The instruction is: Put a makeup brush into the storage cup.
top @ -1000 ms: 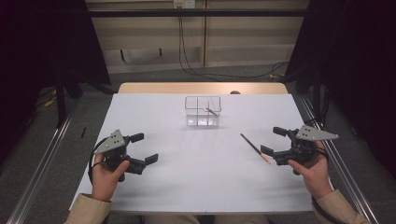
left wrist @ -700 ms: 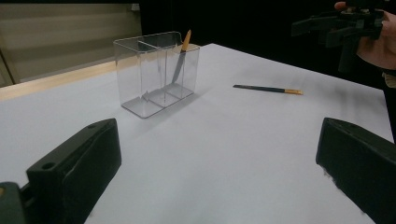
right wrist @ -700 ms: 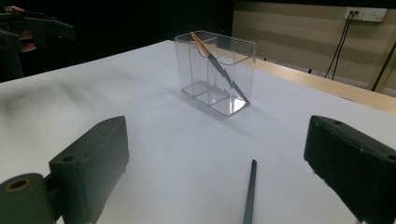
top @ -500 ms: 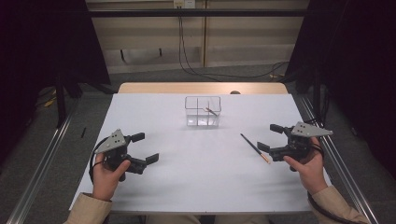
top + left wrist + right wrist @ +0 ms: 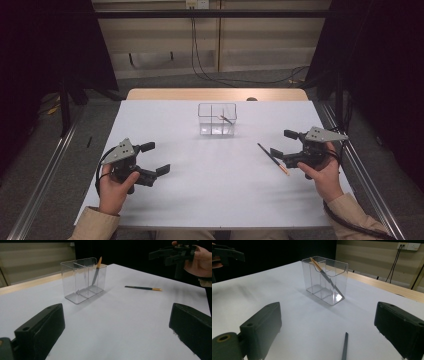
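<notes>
A clear divided box (image 5: 217, 119) stands at the table's middle back, with one pencil (image 5: 225, 119) leaning inside it. In the gripper views the box (image 5: 83, 280) (image 5: 325, 280) and its pencil (image 5: 96, 272) (image 5: 324, 275) show upright ahead. A dark pencil with an orange end (image 5: 273, 159) lies flat on the white table (image 5: 215, 190), just left of my right gripper (image 5: 283, 143). That gripper is open and empty, and the pencil's tip (image 5: 345, 347) lies between its jaws. My left gripper (image 5: 156, 158) is open at the front left, holding nothing.
A wooden strip (image 5: 215, 94) runs along the table's far edge. Metal rails (image 5: 45, 170) flank the table on both sides, and cables (image 5: 200, 60) hang at the back wall. The other hand and gripper (image 5: 172, 253) show at the top right of the left gripper view.
My right gripper has shifted a little to the left, closer to the loose pencil. The left gripper has stayed where it was.
</notes>
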`<state>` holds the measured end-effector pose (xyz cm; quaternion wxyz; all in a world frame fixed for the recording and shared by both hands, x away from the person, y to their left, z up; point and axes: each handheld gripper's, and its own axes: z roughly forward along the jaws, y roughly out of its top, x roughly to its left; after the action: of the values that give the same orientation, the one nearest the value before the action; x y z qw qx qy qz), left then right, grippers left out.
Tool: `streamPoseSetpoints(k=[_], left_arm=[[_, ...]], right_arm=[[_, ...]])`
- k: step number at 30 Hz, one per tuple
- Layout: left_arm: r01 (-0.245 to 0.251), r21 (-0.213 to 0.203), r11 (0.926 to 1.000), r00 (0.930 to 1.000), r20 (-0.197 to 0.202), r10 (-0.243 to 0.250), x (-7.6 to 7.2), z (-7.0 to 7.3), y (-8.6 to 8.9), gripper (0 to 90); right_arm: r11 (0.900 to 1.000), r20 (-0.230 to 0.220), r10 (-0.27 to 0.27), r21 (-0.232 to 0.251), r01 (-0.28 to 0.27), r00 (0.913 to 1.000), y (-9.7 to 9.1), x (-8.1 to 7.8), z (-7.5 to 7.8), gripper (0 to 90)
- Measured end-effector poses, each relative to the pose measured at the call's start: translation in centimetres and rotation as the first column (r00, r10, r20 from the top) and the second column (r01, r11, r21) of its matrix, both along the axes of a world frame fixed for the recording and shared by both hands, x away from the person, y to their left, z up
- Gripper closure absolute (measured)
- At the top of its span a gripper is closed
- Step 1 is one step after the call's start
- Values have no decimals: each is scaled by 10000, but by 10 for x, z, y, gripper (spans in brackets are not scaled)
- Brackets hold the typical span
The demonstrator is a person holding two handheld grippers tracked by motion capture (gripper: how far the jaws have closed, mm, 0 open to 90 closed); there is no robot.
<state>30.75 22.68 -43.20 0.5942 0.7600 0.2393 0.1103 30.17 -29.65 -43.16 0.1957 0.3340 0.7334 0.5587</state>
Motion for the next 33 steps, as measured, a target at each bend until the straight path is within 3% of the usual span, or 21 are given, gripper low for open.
streamPoseSetpoints(k=[11,22,28,33], left_arm=[[-61,20,10000,10000,21,61,-1,1,0,3],[-44,54,10000,10000,16,44,-3,1,-1,3],[-22,84,10000,10000,-54,22,-2,0,-2,3],[9,89,10000,10000,-88,-9,-2,0,-2,3]], right_arm=[[10000,-106,58,-51,-59,9999,4,9,-2,71],[9993,-563,26,-362,-47,9984,0,13,-3,75],[9945,-1390,-132,-1050,-15,9902,-2,18,-1,77],[9908,-1761,-112,-1345,-128,9843,-2,20,-1,76]])
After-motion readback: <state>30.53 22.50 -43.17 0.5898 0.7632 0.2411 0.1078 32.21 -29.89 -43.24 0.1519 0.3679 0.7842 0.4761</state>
